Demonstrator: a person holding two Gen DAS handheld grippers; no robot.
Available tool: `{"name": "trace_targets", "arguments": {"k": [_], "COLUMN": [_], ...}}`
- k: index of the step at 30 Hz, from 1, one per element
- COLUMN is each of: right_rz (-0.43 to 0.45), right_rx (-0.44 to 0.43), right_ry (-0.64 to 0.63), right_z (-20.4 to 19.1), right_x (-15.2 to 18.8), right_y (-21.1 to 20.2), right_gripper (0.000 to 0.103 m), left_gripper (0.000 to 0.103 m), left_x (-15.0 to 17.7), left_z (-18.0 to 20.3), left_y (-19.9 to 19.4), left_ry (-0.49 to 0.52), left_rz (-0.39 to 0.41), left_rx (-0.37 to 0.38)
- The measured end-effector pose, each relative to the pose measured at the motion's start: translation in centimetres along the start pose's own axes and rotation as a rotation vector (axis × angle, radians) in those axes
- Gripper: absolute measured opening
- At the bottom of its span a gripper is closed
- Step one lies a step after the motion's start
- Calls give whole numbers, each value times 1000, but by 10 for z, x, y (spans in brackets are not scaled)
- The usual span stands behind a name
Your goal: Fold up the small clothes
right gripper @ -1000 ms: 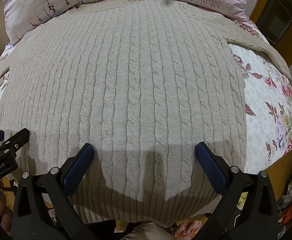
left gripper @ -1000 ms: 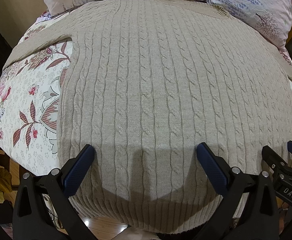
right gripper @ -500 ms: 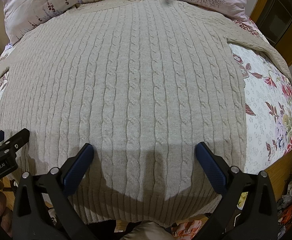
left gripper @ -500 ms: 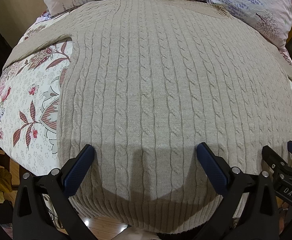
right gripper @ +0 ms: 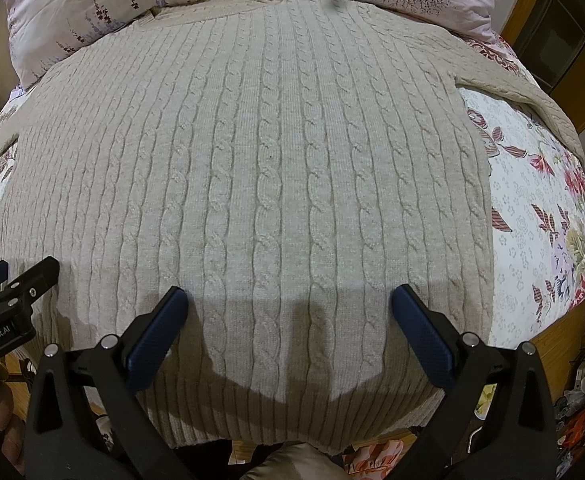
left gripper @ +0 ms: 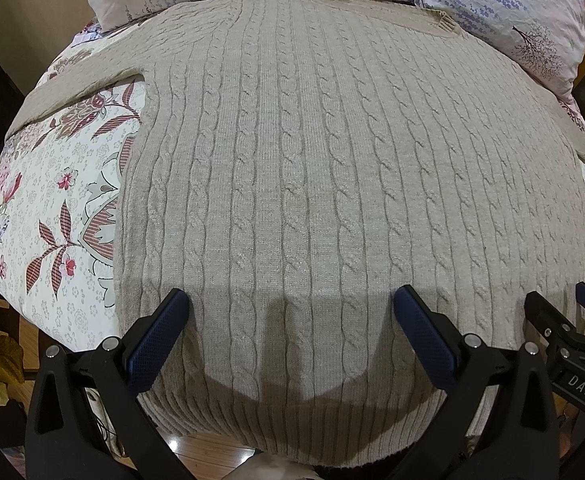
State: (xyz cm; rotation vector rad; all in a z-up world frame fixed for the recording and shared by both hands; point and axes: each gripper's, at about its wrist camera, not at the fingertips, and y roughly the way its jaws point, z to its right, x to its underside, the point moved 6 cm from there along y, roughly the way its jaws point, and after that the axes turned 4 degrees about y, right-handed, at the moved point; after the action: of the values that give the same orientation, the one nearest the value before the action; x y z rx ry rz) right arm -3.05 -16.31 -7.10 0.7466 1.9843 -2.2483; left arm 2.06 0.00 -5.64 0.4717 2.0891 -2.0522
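A beige sweater (left gripper: 332, 200) lies flat on the bed (left gripper: 44, 208), collar at twelve o'clock, hem nearest. Left gripper (left gripper: 291, 312) and right gripper (right gripper: 290, 308) hover side by side above the hem, fingers spread, holding nothing.

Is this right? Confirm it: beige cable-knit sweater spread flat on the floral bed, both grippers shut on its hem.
Not quite. The left gripper and right gripper are both open above the hem, gripping nothing, as each wrist view shows. The sweater does lie flat on the floral bed.
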Motion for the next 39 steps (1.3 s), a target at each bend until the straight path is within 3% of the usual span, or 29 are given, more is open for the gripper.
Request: {"name": "trace_targets", "arguments": {"k": [23, 25, 26, 30, 33, 39], "right_rz": [6, 17, 26, 73, 108, 178], "right_rx": [-49, -81, -99, -167, -187, -249], "right_ry": [-39, -20, -2, 130, 288, 603], "right_z": [5, 10, 15, 54, 110, 219], "right_x": [-8, -16, -23, -57, -89, -136], "right_y": [2, 1, 1, 1, 6, 13], "right_gripper": [101, 96, 88, 76, 71, 70], "left_gripper": [102, 102, 102, 102, 102, 102], "left_x": [-10, -14, -18, -31, -44, -61], "left_z": [-2, -1, 0, 7, 14, 26], "left_y": [1, 1, 1, -5, -8, -8], "left_ry": [-11, -12, -12, 8, 35, 15], "left_rz": [15, 24, 35, 87, 124, 145], "left_rx": [-1, 3, 9, 10, 36, 125]}}
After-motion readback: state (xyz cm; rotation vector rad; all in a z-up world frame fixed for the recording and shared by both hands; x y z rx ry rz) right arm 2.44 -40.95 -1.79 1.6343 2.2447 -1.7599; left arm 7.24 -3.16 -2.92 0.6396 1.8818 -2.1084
